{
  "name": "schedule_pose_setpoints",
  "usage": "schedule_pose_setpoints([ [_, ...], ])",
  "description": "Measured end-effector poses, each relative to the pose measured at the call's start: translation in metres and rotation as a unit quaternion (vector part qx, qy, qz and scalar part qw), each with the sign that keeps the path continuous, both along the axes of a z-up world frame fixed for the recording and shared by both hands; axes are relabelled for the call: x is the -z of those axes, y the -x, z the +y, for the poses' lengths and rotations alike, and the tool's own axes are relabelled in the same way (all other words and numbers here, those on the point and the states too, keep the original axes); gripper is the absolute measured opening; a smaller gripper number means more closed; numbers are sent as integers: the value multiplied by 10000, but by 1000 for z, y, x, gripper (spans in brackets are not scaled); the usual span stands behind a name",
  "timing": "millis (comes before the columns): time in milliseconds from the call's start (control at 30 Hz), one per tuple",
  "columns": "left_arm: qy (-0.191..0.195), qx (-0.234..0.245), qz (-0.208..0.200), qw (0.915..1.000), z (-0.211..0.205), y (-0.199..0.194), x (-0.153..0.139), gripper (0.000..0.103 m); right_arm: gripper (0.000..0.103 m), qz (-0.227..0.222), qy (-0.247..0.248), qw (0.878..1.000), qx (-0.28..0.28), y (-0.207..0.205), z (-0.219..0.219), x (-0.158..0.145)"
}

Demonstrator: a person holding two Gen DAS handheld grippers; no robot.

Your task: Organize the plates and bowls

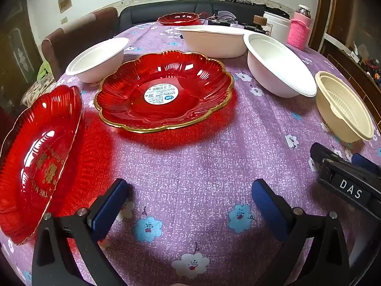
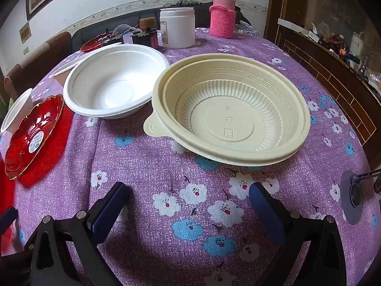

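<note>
Now, left gripper (image 1: 190, 197): black arms with blue pads, fingers spread wide at the bottom of the left wrist view, nothing between them, only cloth below.
Right gripper (image 2: 188, 197): same build, fingers also wide apart and empty at the bottom of the right wrist view; its tip also shows at the right edge of the left wrist view.
Table cover: purple tablecloth with white and blue flowers (image 1: 195, 157), it fills most of both views.
Gold-rimmed plate: red transparent scalloped plate with a gold rim and a round white sticker (image 1: 164, 90), in the centre of the left wrist view, flat on the cloth.
Lettered plate: red transparent plate with gold letters (image 1: 35, 162), at the left edge of the left wrist view, near the table edge.
Cream bowl: cream ribbed plastic bowl with a small tab on its rim (image 2: 231, 109), in the centre of the right wrist view, just beyond the right gripper.
White bowls: white round paper bowl (image 2: 116, 81), upper left of the cream bowl and just beside it; two more white bowls (image 1: 97, 59) (image 1: 214, 39) in the upper part of the left wrist view.
Far plate: small red plate (image 1: 178, 18), top centre of the left wrist view.
Far things: white plastic jar (image 2: 177, 27) and bottle in a pink knitted sleeve (image 2: 222, 15), top of the right wrist view.
</note>
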State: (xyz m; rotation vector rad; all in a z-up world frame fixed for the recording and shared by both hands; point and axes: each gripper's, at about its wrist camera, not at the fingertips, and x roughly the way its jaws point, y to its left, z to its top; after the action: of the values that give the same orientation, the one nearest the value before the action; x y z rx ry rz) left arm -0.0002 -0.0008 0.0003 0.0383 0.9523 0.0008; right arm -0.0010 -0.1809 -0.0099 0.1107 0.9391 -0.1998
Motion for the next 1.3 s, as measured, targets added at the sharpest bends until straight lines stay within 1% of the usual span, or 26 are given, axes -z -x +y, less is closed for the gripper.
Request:
schedule_pose_setpoints([
  [33, 67, -11, 5, 10000, 1, 0, 0, 103, 102, -8, 7, 10000, 0, 0, 0, 0],
  [200, 93, -18, 6, 10000, 1, 0, 0, 103, 102, -10, 3, 10000, 0, 0, 1, 0],
  [633, 110, -55, 16, 9999, 1, 0, 0, 103, 102, -10, 1, 10000, 1, -1, 1, -1],
  [833, 102, -121, 105, 9998, 2, -1, 0, 103, 102, -8, 0, 10000, 18, -1, 2, -1],
  [1033, 60, -97, 105, 9999, -1, 3, -1, 103, 102, 41, -44, 10000, -2, 6, 0, -1],
  [1133, 53, -66, 106, 9999, -2, 3, -1, 103, 102, 163, -93, 9998, 71, 9, -1, -2],
  [1300, 108, 136, 238, 9996, -3, 13, -3, 103, 102, 243, -88, 9994, 217, 5, 2, -3],
])
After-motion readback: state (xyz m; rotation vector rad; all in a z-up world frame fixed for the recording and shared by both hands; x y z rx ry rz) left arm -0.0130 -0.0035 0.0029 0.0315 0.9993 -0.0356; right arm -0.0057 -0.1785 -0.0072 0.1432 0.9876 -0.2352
